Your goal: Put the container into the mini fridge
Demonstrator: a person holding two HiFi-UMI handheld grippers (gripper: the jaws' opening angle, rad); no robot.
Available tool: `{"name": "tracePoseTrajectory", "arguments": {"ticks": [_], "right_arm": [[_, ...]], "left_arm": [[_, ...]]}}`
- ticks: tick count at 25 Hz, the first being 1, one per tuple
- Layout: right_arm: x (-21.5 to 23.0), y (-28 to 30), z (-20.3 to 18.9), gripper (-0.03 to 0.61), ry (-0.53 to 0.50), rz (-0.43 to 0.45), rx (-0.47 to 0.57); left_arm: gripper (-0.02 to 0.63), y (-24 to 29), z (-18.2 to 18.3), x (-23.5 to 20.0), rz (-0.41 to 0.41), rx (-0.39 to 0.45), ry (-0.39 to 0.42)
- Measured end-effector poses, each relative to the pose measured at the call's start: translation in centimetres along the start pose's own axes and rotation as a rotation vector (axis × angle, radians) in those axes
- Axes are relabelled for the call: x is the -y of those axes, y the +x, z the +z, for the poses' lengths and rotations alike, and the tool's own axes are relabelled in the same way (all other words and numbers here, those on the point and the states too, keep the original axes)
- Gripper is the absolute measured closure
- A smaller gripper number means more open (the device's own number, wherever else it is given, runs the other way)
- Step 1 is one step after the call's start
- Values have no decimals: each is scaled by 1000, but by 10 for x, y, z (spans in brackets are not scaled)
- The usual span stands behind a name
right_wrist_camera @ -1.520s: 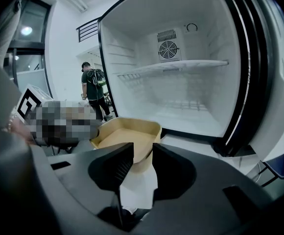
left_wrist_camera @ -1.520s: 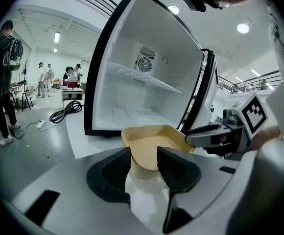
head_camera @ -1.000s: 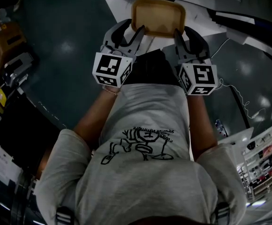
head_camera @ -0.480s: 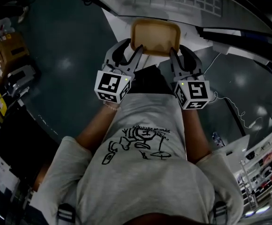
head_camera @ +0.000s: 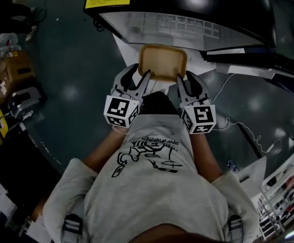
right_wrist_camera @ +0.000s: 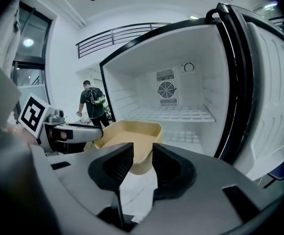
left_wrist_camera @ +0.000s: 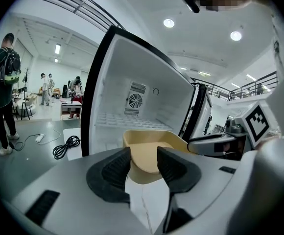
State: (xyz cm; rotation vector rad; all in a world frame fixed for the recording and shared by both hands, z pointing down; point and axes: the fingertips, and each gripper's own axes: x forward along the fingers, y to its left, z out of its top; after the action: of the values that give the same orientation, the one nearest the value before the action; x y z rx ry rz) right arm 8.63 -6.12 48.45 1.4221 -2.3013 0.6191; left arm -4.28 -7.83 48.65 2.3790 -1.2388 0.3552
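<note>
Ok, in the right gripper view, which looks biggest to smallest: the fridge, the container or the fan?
1. mini fridge
2. container, though being near the camera makes it look bigger
3. fan

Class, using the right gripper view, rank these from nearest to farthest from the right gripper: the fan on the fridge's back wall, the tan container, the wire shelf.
1. The tan container: its rim is gripped between the jaws of the right gripper.
2. The wire shelf: inside the mini fridge, beyond the container.
3. The fan: on the back wall, above the shelf.
</note>
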Motion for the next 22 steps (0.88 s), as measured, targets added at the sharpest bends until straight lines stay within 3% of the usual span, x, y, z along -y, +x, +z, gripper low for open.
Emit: {"name": "tracePoseTrajectory", "arguments": {"ticks": [22], "right_arm": [[-13,-43,57,448,-18,5,76]], "left_arm": [[436,-35,62,23,-7,66,31]]}}
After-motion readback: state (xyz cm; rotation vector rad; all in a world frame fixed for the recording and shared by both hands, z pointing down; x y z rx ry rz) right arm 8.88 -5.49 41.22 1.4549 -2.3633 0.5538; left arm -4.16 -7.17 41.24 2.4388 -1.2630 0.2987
